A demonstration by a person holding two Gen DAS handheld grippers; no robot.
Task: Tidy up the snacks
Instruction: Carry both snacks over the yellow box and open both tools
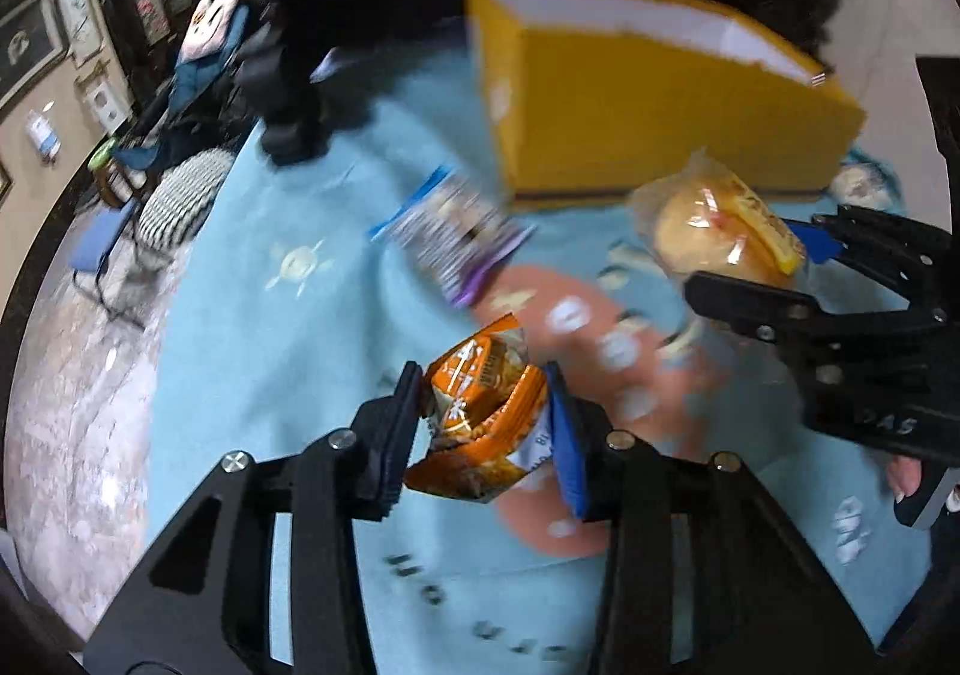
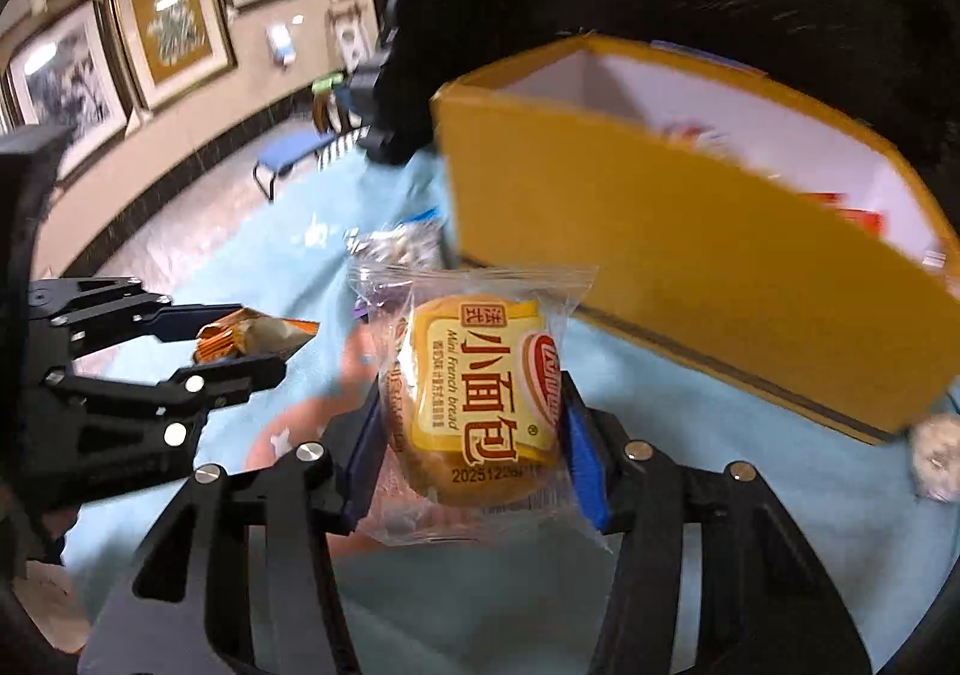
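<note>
2 grippers are in my views, each loaded. I use the yellow box (image 1: 654, 117) as the landmark; it stands open-topped on the bench (image 1: 252, 327), which carries a light blue cloth with a pink patch.

The left gripper (image 1: 480, 423) is in front of the box, well apart from it. Its jaws are narrowed onto an orange snack packet (image 1: 480, 405), with both pads pressed against the packet's sides. The packet is crumpled between them.

The right gripper (image 2: 474, 435) is near the front wall of the box, toward its right end in the left wrist view. Its jaws are clamped on a wrapped mini French bread (image 2: 480, 393), one pad on each side of the clear wrapper. The bread's yellow label faces the right wrist camera.

1 blue and purple snack bag (image 1: 450, 237) lies on the cloth just in front of the box's left corner. 1 pale round item (image 2: 936, 453) lies beside the box's right end; I cannot tell what it is. Red packaging (image 2: 852, 213) shows inside the box.
</note>
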